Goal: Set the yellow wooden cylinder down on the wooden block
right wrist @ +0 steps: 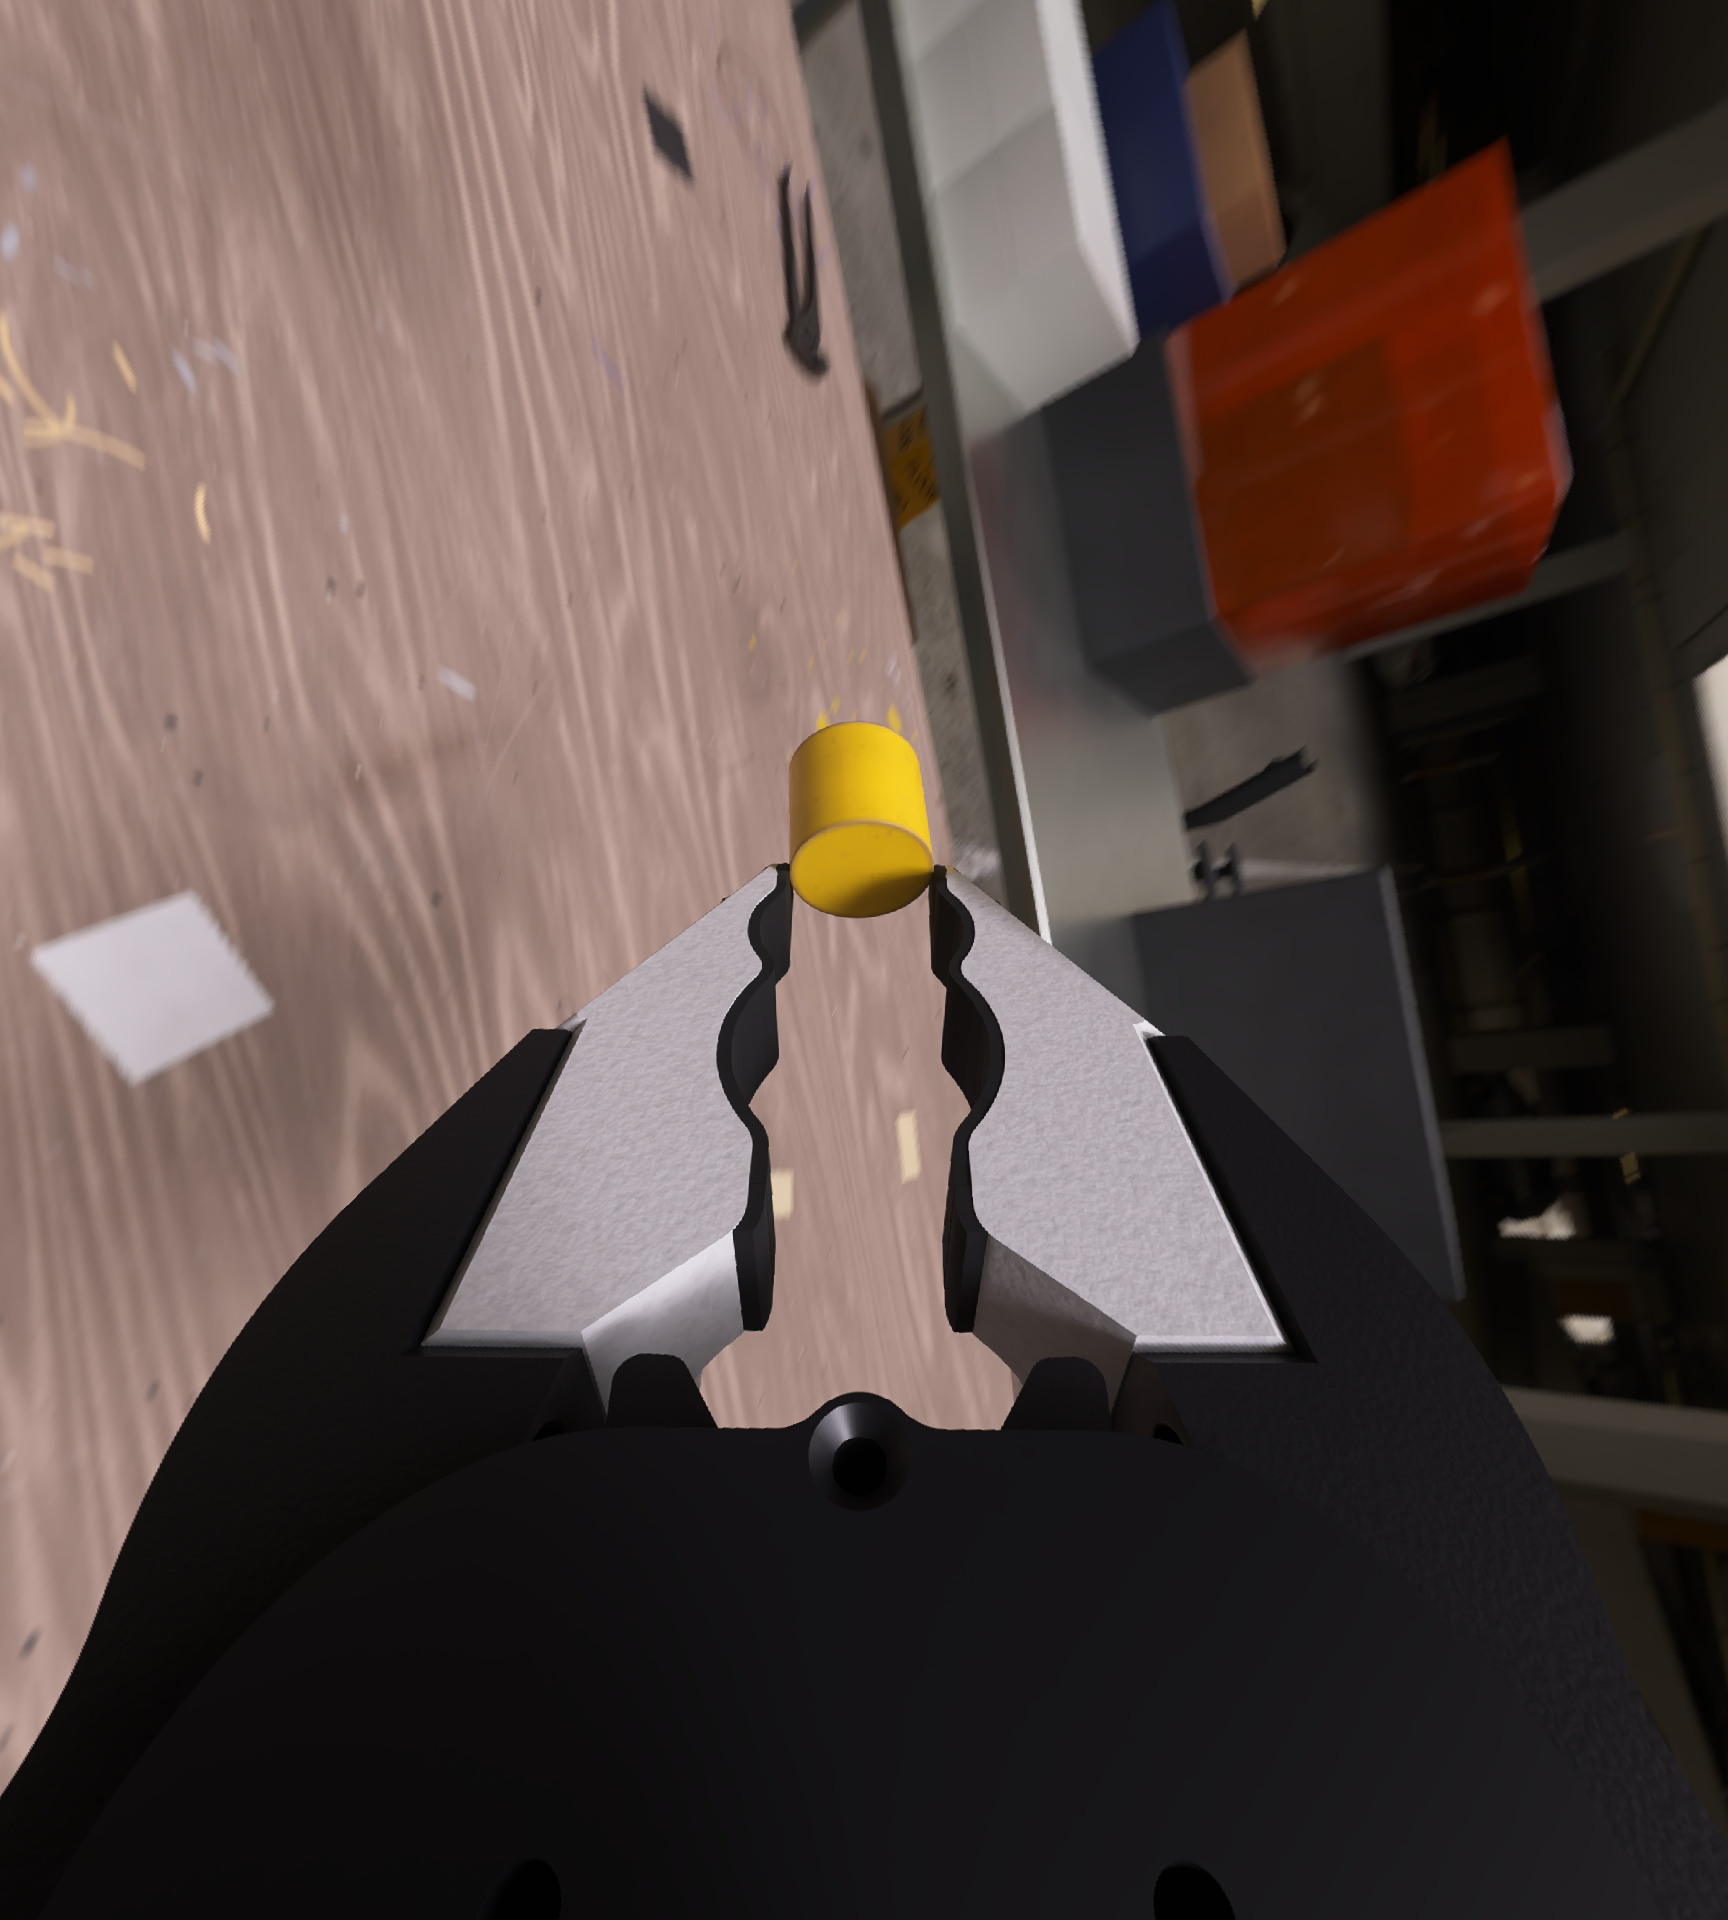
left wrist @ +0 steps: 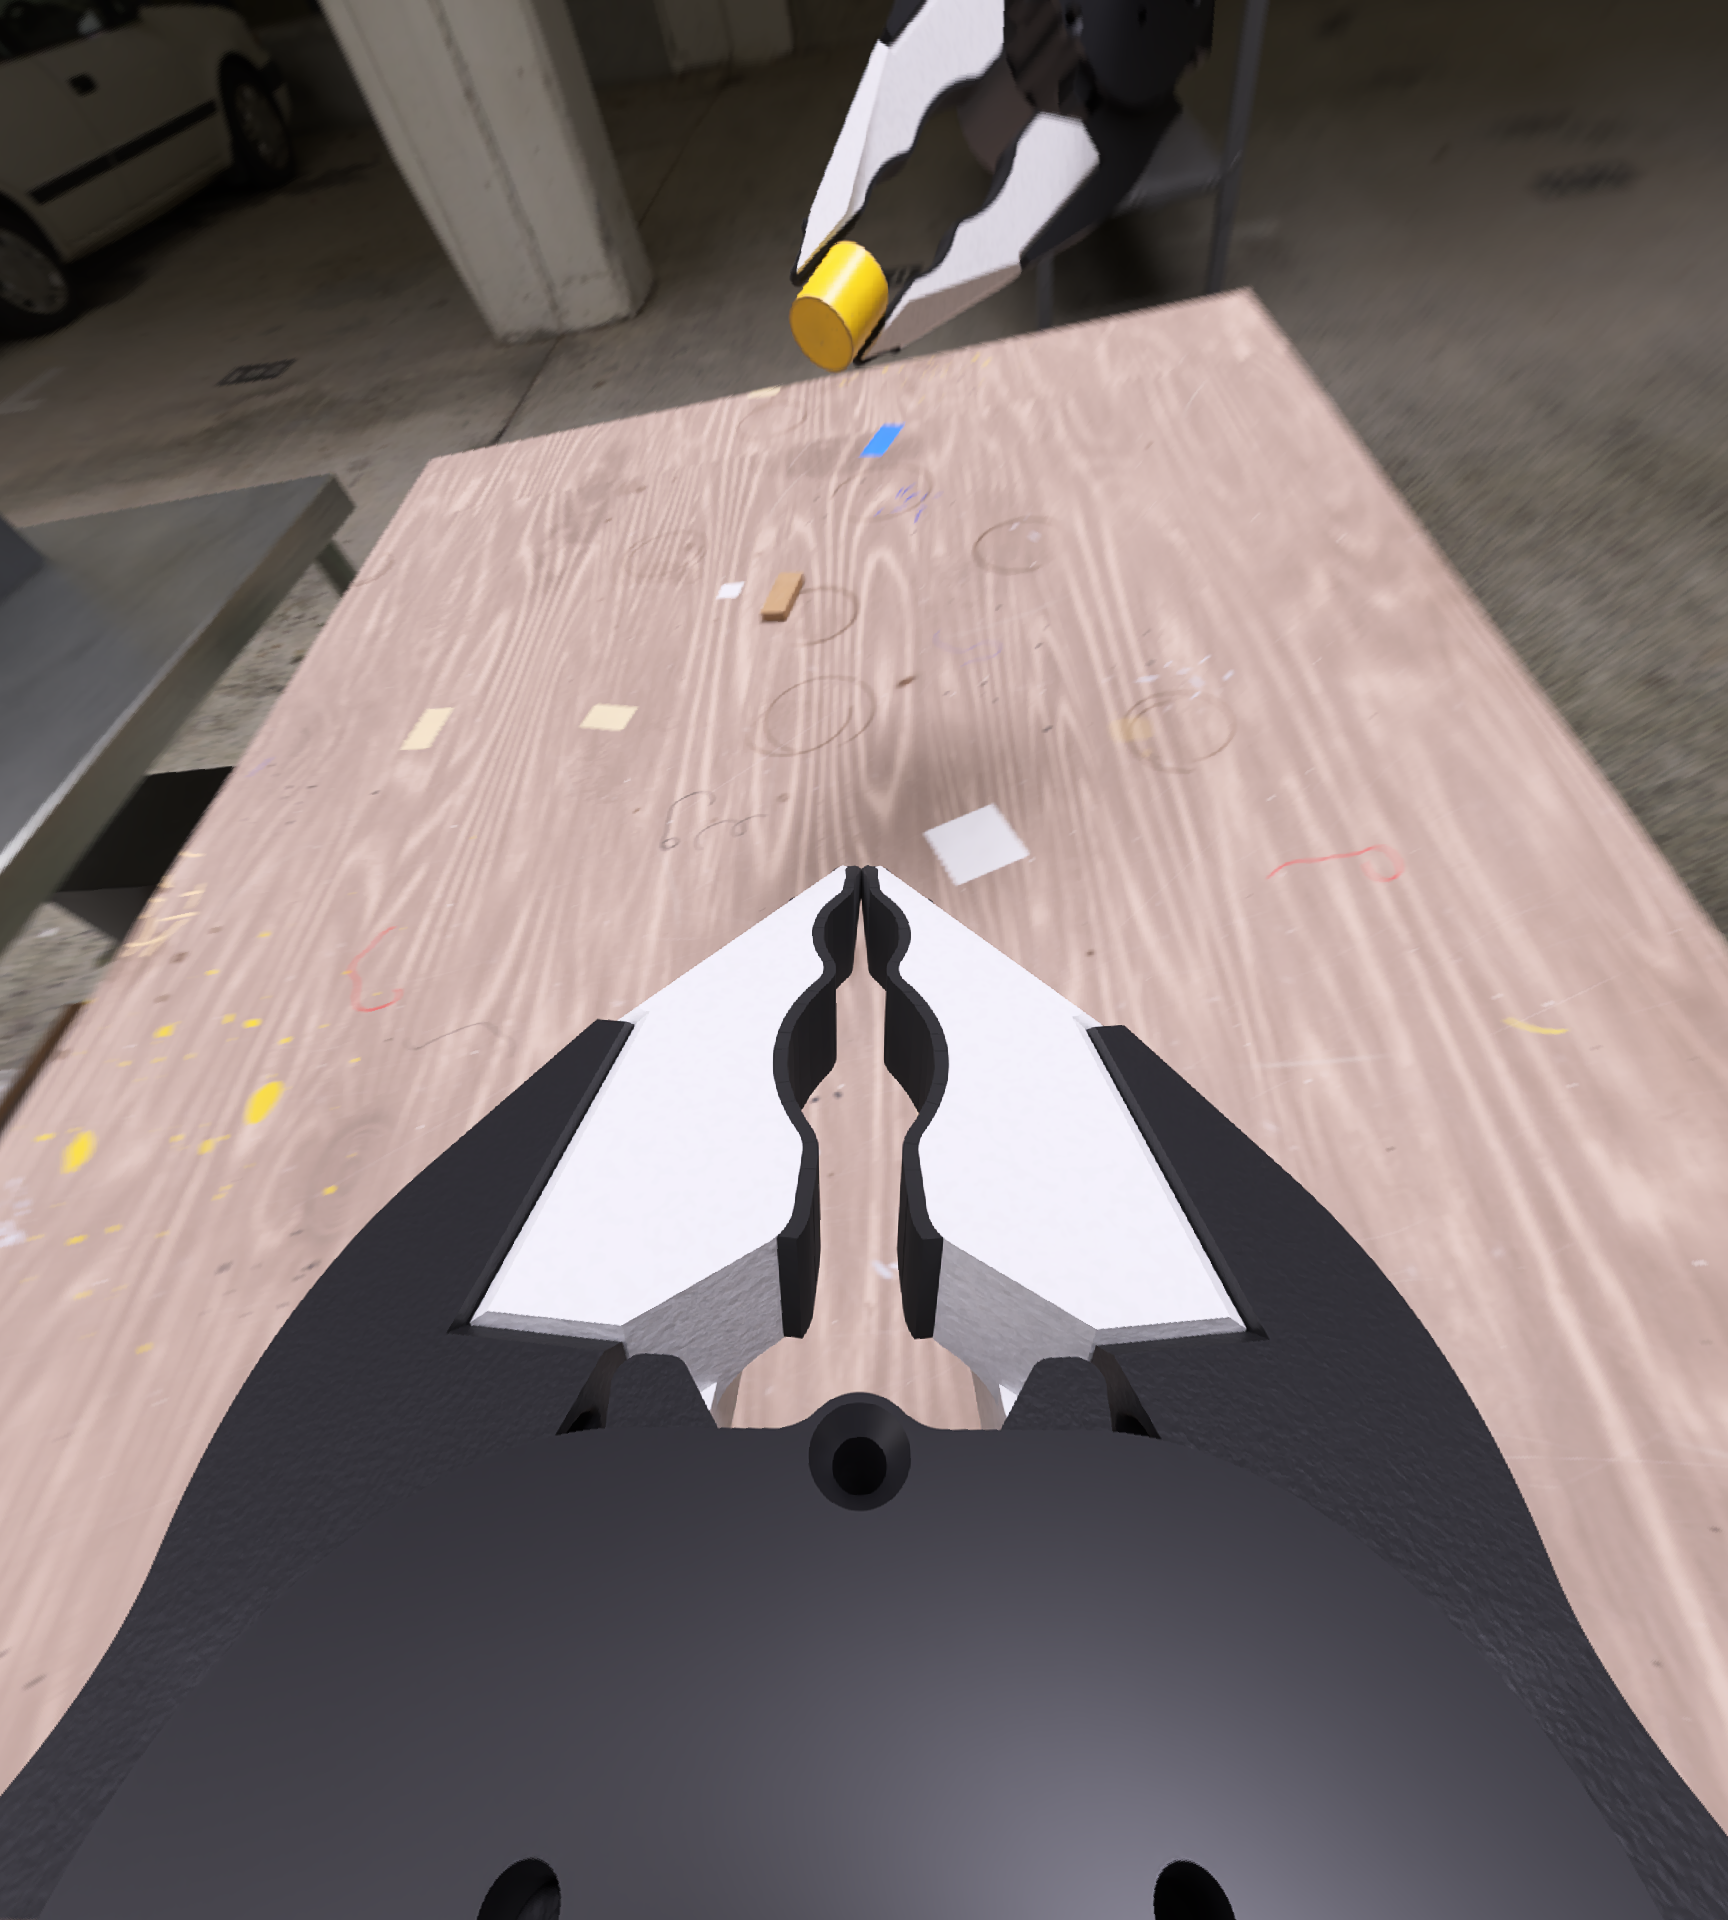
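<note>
Right tongs [right wrist: 860, 883] pinch the yellow cylinder [right wrist: 858, 821] at their tips, held in the air above the table's [left wrist: 1255, 727] far edge. Left tongs [left wrist: 860, 878] are closed, empty, low over the table. The small wooden block [left wrist: 782, 596] lies mid-table.

Left wrist view: looks lengthwise along table [left wrist: 1255, 935]. Right: rolled, near edge. Shared: tabletop.

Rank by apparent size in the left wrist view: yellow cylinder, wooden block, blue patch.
1. yellow cylinder, held by the right tongs
2. wooden block
3. blue patch
The cylinder lies farthest off, so it ranks safely.
</note>
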{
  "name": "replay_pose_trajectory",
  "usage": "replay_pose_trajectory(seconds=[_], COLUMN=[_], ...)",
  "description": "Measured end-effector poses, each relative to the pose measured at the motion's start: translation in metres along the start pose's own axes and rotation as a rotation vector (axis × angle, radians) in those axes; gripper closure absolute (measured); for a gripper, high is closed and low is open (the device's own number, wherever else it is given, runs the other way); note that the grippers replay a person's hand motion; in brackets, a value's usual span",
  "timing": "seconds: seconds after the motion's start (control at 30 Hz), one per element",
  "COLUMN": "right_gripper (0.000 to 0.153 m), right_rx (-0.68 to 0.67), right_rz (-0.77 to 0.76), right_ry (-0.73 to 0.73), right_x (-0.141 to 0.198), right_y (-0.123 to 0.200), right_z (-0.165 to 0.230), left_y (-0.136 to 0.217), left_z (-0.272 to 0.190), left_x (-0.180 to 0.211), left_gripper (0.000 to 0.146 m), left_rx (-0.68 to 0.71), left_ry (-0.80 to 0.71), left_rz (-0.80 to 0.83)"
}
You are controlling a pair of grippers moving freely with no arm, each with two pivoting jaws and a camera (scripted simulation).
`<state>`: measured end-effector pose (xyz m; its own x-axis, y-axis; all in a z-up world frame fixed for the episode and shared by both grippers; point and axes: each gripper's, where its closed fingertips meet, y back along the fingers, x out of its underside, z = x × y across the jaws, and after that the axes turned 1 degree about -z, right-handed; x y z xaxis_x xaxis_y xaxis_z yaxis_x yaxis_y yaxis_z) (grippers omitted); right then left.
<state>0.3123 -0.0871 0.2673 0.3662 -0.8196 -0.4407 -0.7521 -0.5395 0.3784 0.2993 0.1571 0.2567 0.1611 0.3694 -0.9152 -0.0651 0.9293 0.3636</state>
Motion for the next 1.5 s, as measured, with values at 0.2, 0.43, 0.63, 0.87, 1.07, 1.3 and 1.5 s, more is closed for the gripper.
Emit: replay_pose_trajectory(seconds=[0.2, 0.43, 0.63, 0.87, 1.07, 1.3, 1.5], right_gripper=[0.127, 0.127, 0.127, 0.127, 0.127, 0.127, 0.126], right_rx=[-0.209, -0.487, -0.647, -0.769, -0.808, -0.805, -0.846], right_rz=[0.225, 0.518, 0.664, 0.82, 0.893, 0.97, 1.059], right_ry=[-0.147, -0.253, -0.277, -0.259, -0.22, -0.168, -0.132], right_x=[0.103, 0.212, 0.275, 0.315, 0.333, 0.353, 0.371], right_y=[0.014, -0.004, -0.026, -0.03, -0.028, -0.021, -0.014], right_z=[0.003, 0.045, 0.077, 0.098, 0.102, 0.087, 0.088], left_y=[-0.014, -0.02, -0.026, -0.028, -0.026, -0.025, -0.028], left_z=[-0.003, -0.004, 0.004, 0.006, 0.006, 0.004, 0.005], left_x=[-0.01, -0.006, 0.006, 0.011, 0.011, 0.009, 0.013], left_gripper=[0.146, 0.146, 0.146, 0.146, 0.146, 0.146, 0.146], left_rx=[-0.083, -0.076, -0.077, -0.072, -0.08, -0.084, -0.077], left_ry=[-0.11, -0.115, -0.088, -0.083, -0.089, -0.1, -0.097], left_rz=[0.096, 0.119, 0.149, 0.163, 0.17, 0.172, 0.186])
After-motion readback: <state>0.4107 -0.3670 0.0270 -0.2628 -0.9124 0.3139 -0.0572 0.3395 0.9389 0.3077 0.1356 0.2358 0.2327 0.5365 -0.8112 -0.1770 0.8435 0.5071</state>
